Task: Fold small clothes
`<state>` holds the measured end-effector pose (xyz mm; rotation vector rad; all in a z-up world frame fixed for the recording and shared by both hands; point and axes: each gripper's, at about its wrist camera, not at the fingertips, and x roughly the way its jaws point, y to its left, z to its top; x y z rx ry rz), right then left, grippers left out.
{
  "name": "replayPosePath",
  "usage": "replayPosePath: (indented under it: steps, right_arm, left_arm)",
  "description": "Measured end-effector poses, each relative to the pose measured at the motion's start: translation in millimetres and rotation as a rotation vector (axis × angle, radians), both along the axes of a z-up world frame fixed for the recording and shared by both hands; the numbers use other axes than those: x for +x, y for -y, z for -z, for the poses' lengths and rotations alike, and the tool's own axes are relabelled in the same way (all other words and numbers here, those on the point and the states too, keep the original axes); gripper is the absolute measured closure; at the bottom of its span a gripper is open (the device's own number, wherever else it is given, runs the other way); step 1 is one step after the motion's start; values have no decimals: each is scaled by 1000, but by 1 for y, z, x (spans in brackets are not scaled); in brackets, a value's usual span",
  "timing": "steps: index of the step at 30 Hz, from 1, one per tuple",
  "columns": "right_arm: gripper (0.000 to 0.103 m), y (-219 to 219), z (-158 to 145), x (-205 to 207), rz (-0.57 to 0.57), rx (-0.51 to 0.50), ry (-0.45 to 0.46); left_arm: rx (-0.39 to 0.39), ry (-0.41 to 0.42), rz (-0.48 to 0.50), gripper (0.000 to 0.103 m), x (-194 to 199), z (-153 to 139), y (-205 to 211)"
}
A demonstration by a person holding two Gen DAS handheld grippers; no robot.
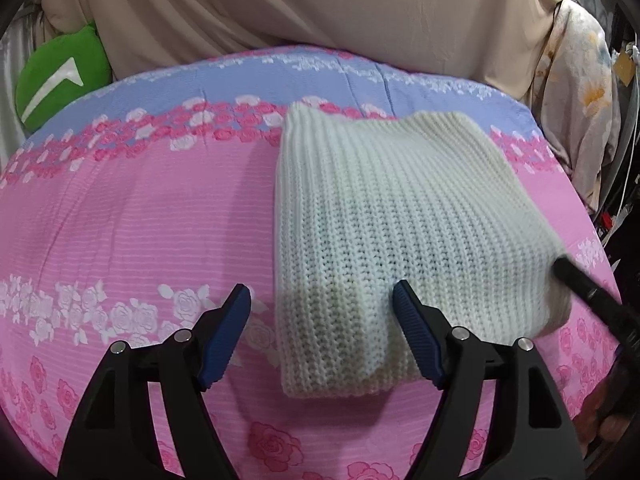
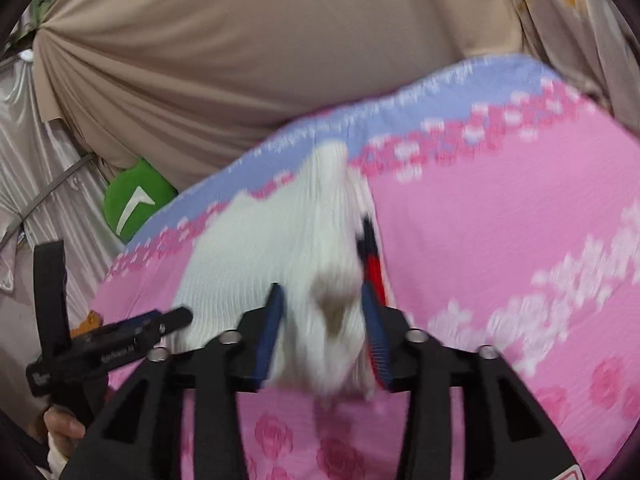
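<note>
The left gripper point(image 1: 322, 334) has its black arms spread wide, with ribbed blue pads point(image 1: 226, 340) on the inner faces. Nothing is pinched between them. One pad rests beside the near left corner of the knit point(image 1: 400, 216); the other sits against its near edge.

The right gripper point(image 2: 322, 334) is partly spread, and a bunched corner of the knit point(image 2: 296, 248) lies between its blue pads point(image 2: 270, 332). This view is blurred, so whether the pads press the wool cannot be told. A red and dark strip point(image 2: 372, 256) shows along the knit's right edge, just by the right pad.

The knit is a cream, chunky ribbed piece folded into a thick, rough rectangle. It lies on the right half of a bedspread point(image 1: 132, 220), which is pink with fine horizontal ridges, bands of white and deep pink roses, and a lilac strip at the far edge.

Behind the bed hangs draped beige cloth point(image 1: 320, 4) in soft folds. A round green cushion point(image 1: 60, 76) with a white mark sits at the far left
</note>
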<state>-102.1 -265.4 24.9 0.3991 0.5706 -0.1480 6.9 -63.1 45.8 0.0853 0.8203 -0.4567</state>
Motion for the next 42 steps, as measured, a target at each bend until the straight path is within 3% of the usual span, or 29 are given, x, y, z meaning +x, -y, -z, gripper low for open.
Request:
replayPosePath:
  steps: [2, 7, 9, 10, 14, 16, 18, 19, 22, 26, 28, 31, 32, 33, 34, 36, 39, 40, 42]
  right_arm:
    - [42, 1, -14, 15, -7, -53, 12]
    - [39, 8, 2, 80, -50, -97, -109]
    - [80, 5, 11, 102, -93, -95, -157]
    - [87, 2, 5, 103, -111, -90, -132]
    - [88, 1, -38, 81, -110, -93, 62]
    - [88, 13, -29, 85, -76, -70, 30]
    - [87, 25, 13, 109, -42, -91, -158]
    - [84, 28, 31, 116, -60, -74, -204]
    - [78, 34, 12, 110, -74, -31, -151]
    - [43, 48, -31, 124, -84, -37, -73]
    - [42, 57, -34, 147, -124, 3, -108]
    - [43, 60, -19, 190, -148, 3, -233]
    - [49, 57, -11, 200, -160, 2, -270]
    - [62, 54, -3, 208, -184, 6, -302]
    - [84, 51, 1, 213, -201, 5, -318]
    - [87, 44, -11, 204, -198, -28, -240]
    - [88, 47, -36, 167, -163, 22, -50]
    - [88, 51, -30, 162, -134, 26, -46]
    - [86, 57, -2, 176, -98, -7, -177]
  left_arm:
    - [-7, 13, -15, 33, 2, -7, -4]
    - [-26, 25, -52, 33, 17, -18, -14]
    - [-28, 32, -57, 33, 23, -22, -14]
    - [-28, 38, -61, 33, 26, -24, -13]
    - [-16, 57, -56, 33, 38, -30, -4]
    - [-6, 51, -51, 33, 44, -26, 3]
    - [13, 30, -47, 33, 51, -16, 12]
    - [17, 19, -42, 33, 53, -11, 14]
    - [37, 16, -39, 33, 55, -3, 20]
    - [30, 25, -37, 33, 55, -9, 19]
    - [33, 30, -34, 33, 56, -11, 21]
    - [39, 33, -34, 33, 56, -11, 26]
    - [40, 32, -35, 33, 56, -11, 27]
    - [41, 32, -34, 33, 56, -11, 28]
    - [44, 32, -34, 33, 57, -10, 28]
    - [46, 33, -32, 33, 59, -10, 28]
    - [42, 28, -29, 31, 62, -8, 27]
    - [35, 21, -24, 31, 63, -6, 27]
    - [37, 11, -22, 31, 64, -3, 31]
